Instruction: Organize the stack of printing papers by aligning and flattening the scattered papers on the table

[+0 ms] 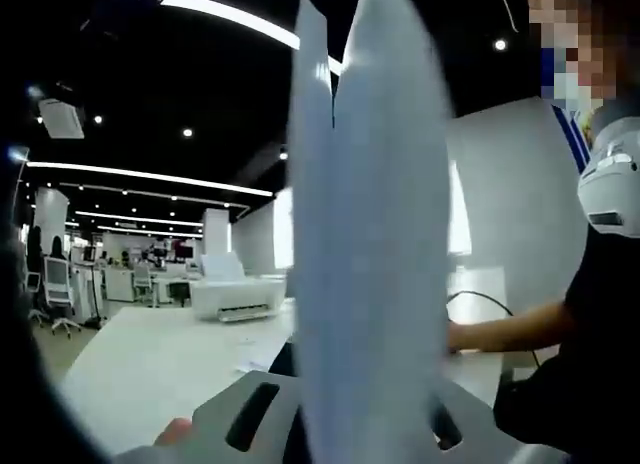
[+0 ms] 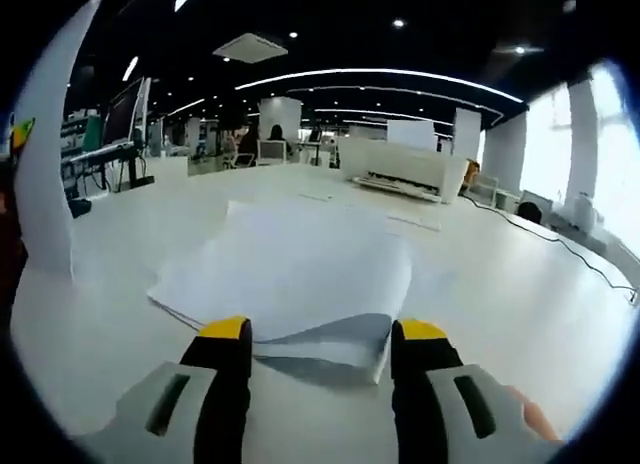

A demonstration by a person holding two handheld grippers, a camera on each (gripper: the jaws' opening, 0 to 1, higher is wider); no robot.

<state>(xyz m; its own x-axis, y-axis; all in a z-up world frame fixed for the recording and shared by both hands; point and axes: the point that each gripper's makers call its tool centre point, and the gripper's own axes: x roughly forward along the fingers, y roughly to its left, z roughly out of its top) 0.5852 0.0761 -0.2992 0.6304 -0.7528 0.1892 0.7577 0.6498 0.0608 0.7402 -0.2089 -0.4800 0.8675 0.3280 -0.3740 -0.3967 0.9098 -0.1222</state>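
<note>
In the left gripper view, a sheet of paper [image 1: 375,234] is held upright in the closed left gripper [image 1: 360,424]. In the right gripper view, the right gripper [image 2: 320,349] is spread wide just before a paper stack [image 2: 290,274] lying on the white table [image 2: 520,304]. Farther back a white printer [image 2: 405,169] is seen, then office desks under ceiling lights [image 2: 380,76].

- No writing, brand, number or sign can be read in the left gripper view or the right gripper view.
- The sheets of paper [image 2: 300,274] lying in front of the printer [image 2: 405,171] on the table [image 2: 500,284] look blank.
- The printer's casing carries no mark that can be made out; it is too small and blurred.
</note>
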